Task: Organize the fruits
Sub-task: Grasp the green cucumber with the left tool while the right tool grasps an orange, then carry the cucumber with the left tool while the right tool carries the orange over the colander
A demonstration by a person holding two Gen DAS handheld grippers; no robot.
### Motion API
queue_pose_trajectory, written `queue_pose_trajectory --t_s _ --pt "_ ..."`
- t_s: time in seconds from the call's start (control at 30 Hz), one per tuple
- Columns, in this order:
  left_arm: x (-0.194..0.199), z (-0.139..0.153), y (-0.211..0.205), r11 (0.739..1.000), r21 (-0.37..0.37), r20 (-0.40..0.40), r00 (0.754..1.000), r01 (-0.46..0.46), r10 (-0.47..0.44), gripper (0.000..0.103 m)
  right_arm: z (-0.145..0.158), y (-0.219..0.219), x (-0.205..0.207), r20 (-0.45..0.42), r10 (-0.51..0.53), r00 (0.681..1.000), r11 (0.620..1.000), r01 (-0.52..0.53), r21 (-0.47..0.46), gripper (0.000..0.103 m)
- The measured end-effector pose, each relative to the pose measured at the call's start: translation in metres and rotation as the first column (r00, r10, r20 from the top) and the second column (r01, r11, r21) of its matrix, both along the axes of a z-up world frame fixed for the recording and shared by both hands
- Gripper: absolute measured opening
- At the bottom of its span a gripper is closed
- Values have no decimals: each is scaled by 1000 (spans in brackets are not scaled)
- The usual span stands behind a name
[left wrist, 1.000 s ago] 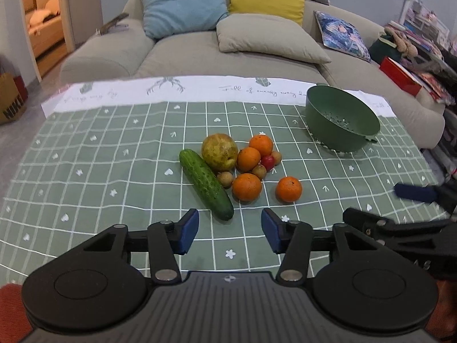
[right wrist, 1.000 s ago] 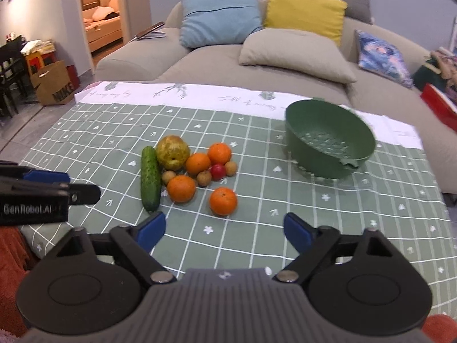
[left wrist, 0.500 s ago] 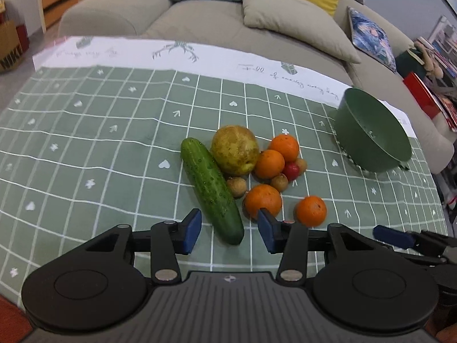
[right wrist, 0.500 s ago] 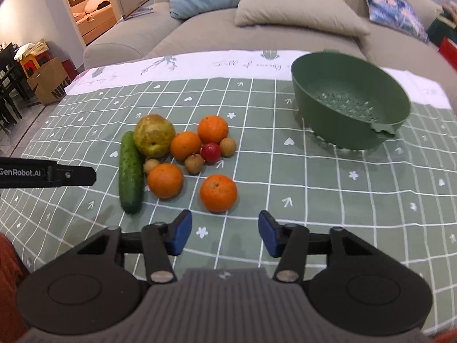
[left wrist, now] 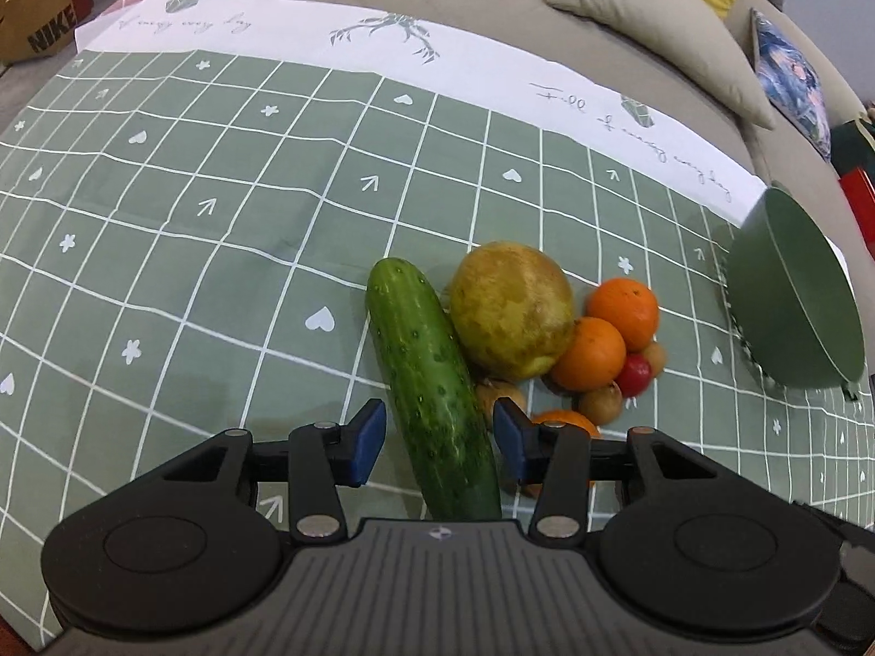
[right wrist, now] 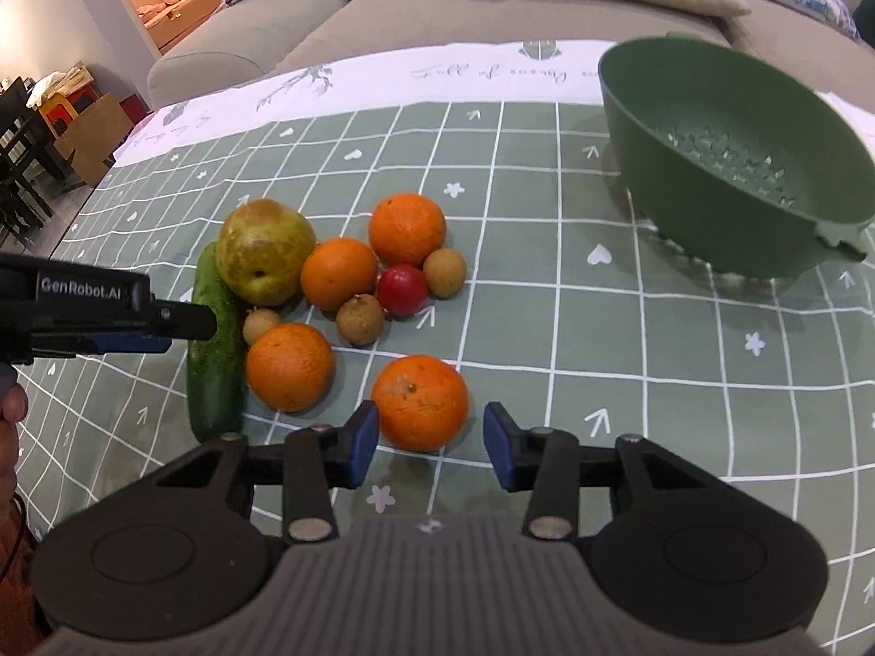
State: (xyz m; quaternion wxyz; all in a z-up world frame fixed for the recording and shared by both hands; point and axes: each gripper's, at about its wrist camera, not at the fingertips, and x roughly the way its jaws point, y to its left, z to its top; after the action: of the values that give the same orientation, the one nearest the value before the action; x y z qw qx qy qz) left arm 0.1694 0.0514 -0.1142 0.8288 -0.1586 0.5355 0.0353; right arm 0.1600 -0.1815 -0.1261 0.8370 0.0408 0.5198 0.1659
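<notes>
Left wrist view: my left gripper (left wrist: 437,443) points steeply down at the green checked tablecloth (left wrist: 180,251). Its jaws stand apart with the near end of the cucumber (left wrist: 432,388) between them; a gap shows at each blue pad, so nothing is gripped. Jaw width has changed over the last second and is now steady. Just right of the cucumber lies a small brown fruit (left wrist: 500,396), partly hidden behind my right-hand finger; an orange (left wrist: 560,420) sits behind that finger too. Beyond these, the large yellow-green pear (left wrist: 511,309) appears to touch the cucumber, though the contact line is in shadow. Two more oranges (left wrist: 590,352) lie right of the pear, with a red fruit (left wrist: 634,374) just beside them. Farther right, the green colander (left wrist: 793,295) is seen edge-on.

Right wrist view: my right gripper (right wrist: 431,445) has just been closing. The nearest orange (right wrist: 420,402) sits between the fingertips, just ahead of them; the pads do not press on it, so the jaws are open. Left of it lie another orange (right wrist: 290,366) and the cucumber (right wrist: 216,366). My left gripper (right wrist: 164,331) reaches in from the left edge over the cucumber. The colander (right wrist: 727,164) stands well apart at far right, upright and holding no fruit. A beige sofa (right wrist: 383,5) lies beyond the table.
</notes>
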Motion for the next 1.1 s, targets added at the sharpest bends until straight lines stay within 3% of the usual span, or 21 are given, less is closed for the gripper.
queue_pose_trajectory --t_s 0.33,0.43,0.6,0.87,1.1 --pt "19 -18 7 999 -32 -46 998 -34 32 53 -8 6 12 -25 12 1000 999 -10 50 40" --pt "20 -20 11 997 -69 -48 998 -35 32 46 -8 7 13 -26 7 1000 999 -6 53 40" --pt "17 -19 16 996 -84 -57 998 -36 31 43 -9 3 12 -39 -8 999 998 11 68 38" --pt "-9 1 13 997 -75 -26 1000 -5 3 41 0 -5 2 -21 -20 1000 998 22 66 38" --pt "-30 37 0 998 -46 71 997 43 -40 41 16 -17 -12 29 -30 999 997 27 77 38"
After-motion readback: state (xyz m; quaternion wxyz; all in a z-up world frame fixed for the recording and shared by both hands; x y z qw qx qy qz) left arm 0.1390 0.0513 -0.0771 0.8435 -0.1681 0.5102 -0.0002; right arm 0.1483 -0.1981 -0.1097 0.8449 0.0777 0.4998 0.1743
